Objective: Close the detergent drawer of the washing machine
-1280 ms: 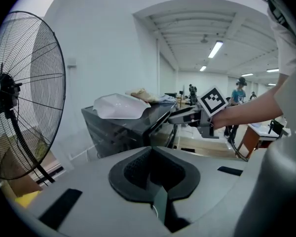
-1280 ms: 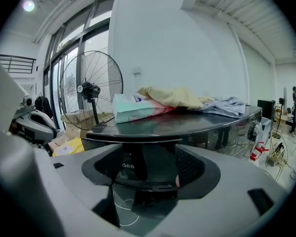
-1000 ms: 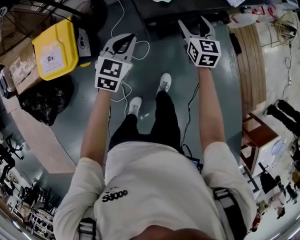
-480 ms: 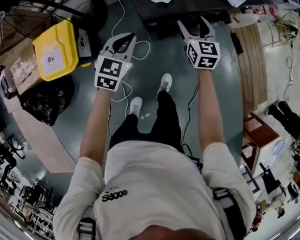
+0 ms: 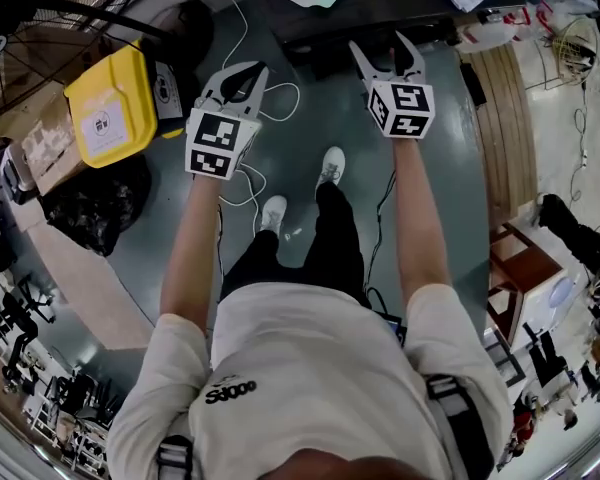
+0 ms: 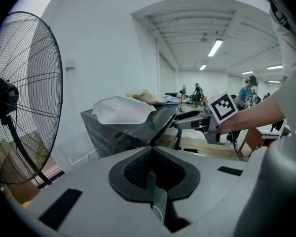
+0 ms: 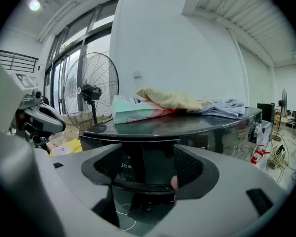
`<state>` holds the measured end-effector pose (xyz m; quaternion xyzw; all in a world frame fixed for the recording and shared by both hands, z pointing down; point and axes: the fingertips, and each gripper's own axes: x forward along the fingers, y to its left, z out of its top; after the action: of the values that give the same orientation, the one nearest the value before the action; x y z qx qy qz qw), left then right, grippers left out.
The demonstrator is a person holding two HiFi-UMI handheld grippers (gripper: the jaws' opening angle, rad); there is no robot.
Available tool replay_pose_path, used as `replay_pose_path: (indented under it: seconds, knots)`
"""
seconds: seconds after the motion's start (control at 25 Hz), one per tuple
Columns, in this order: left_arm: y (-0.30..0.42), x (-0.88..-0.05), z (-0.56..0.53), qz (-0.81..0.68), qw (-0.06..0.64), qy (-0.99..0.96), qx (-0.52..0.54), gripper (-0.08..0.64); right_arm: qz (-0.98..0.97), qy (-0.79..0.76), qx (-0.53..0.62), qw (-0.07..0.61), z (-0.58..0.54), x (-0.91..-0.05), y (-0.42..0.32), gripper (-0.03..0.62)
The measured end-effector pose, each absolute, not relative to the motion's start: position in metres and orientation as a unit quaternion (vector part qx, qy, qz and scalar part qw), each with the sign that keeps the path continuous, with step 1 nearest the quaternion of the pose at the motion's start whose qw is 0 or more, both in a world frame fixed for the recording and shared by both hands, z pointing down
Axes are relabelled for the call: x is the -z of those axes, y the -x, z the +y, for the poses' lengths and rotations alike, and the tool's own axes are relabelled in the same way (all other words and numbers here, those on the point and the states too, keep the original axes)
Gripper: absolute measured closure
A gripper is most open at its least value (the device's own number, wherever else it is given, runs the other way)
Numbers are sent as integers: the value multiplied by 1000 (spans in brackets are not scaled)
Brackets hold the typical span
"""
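The dark washing machine [image 5: 380, 23] stands at the top of the head view, with clothes and a package on its lid. Its front panel [image 7: 153, 149] fills the gap between my right gripper's jaws; I cannot make out the detergent drawer. My right gripper [image 5: 382, 43] is open, its tips close to the machine's front edge, with nothing between them. My left gripper [image 5: 260, 69] is shut on nothing and hangs over the floor, left of the machine's corner [image 6: 133, 132]. In the left gripper view its pads [image 6: 138, 168] meet, and the right gripper [image 6: 197, 125] shows at the right.
A yellow box [image 5: 105, 103] and a black bag [image 5: 90, 203] lie on the floor at the left. A standing fan [image 6: 19, 107] is left of the machine. White cable [image 5: 245, 183] trails by the person's shoes. A wooden bench [image 5: 500, 118] runs along the right.
Both grippers have edged slightly forward toward the machine. Their jaws have not changed.
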<state>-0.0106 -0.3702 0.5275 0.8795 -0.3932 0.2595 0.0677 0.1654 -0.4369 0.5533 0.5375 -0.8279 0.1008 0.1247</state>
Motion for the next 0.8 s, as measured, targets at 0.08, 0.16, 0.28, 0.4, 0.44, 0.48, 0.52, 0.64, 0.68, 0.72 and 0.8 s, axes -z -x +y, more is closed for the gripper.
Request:
replay_pose_path:
  seconds: [0.08, 0.16, 0.28, 0.4, 0.44, 0.48, 0.52, 0.64, 0.68, 0.72, 0.8]
  knots:
    - [10, -527, -371, -396, 70, -879, -257, 541, -828, -538, -100, 124, -437, -554, -165, 296]
    - [8, -525, -373, -395, 69, -880, -256, 541, -828, -538, -99, 124, -437, -554, -166, 296]
    - [6, -523, -375, -394, 70, -881, -252, 541, -828, -539, -97, 125, -437, -554, -166, 296]
    - [5, -522, -378, -398, 73, -880, -249, 541, -827, -540, -97, 124, -438, -554, -166, 296]
    - [5, -522, -378, -399, 74, -880, -248, 541, -826, -541, -97, 124, -438, -554, -166, 296]
    - [6, -523, -379, -399, 75, -879, -248, 541, -826, -542, -97, 123, -438, -554, -166, 295]
    - [6, -523, -379, -400, 75, -879, -248, 541, -825, -542, -97, 124, -439, -554, -166, 295]
    - [7, -527, -380, -401, 78, -878, -250, 541, -825, -543, -98, 123, -439, -554, -165, 295]
    - [7, -528, -379, -401, 79, -878, -251, 541, -825, -543, -98, 123, -439, -554, -165, 295]
    - [7, -528, -379, -401, 79, -877, -251, 541, -825, -543, -98, 123, -439, -554, -165, 295]
    - [8, -529, -379, -402, 80, -877, -251, 541, -824, -543, -99, 125, -442, -555, -164, 294]
